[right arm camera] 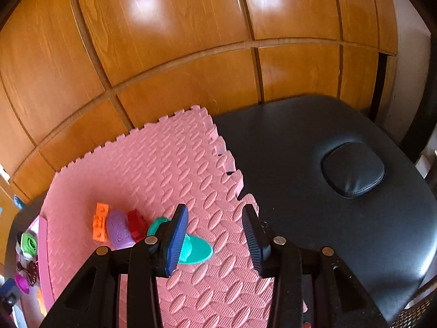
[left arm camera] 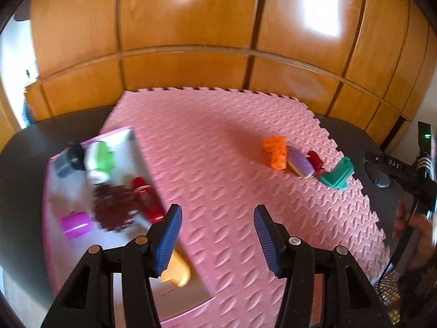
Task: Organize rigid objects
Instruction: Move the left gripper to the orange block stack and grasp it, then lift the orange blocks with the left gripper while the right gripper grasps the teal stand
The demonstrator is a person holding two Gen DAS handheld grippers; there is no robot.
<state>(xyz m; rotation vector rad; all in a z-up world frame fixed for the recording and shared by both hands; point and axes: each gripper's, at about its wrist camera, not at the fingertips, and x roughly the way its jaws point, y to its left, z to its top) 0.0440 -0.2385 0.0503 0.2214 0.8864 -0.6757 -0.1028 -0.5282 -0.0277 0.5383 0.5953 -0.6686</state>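
Wooden cabinet panels (left arm camera: 191, 27) fill the background behind a black padded table (right arm camera: 314, 142), and a pink foam mat (left arm camera: 218, 150) of interlocking tiles covers much of that table.

Taking the mat as the landmark: on its right part, near the toothed edge, four small toys lie in a close row. An orange block piece (left arm camera: 276, 151) comes first, a purple oval piece (left arm camera: 300, 161) lies against it, a red piece (left arm camera: 316, 161) sits just beside that, and a teal piece (left arm camera: 338, 172) ends the row nearest the mat's edge. At the mat's left edge stands a shallow pink-rimmed tray (left arm camera: 128, 132), holding a green-and-white toy (left arm camera: 99, 160), a dark grey item, a dark red tangle (too blurred to name), a red cylinder (left arm camera: 147, 202), a magenta cup-like piece (left arm camera: 76, 224) and an orange-yellow thing (left arm camera: 179, 270) partly hidden by a finger.

Over the mat's near left part, beside the tray, the left gripper (left arm camera: 217, 239) hangs with its blue-padded fingers (left arm camera: 169, 240) apart and nothing between them.

Above the mat's right edge, the right gripper (right arm camera: 214, 239) points down with its fingers parted too; the teal piece lies below and behind the left finger, not gripped. At the far right of the left view a hand (left arm camera: 415, 227) holds the other tool's handle.
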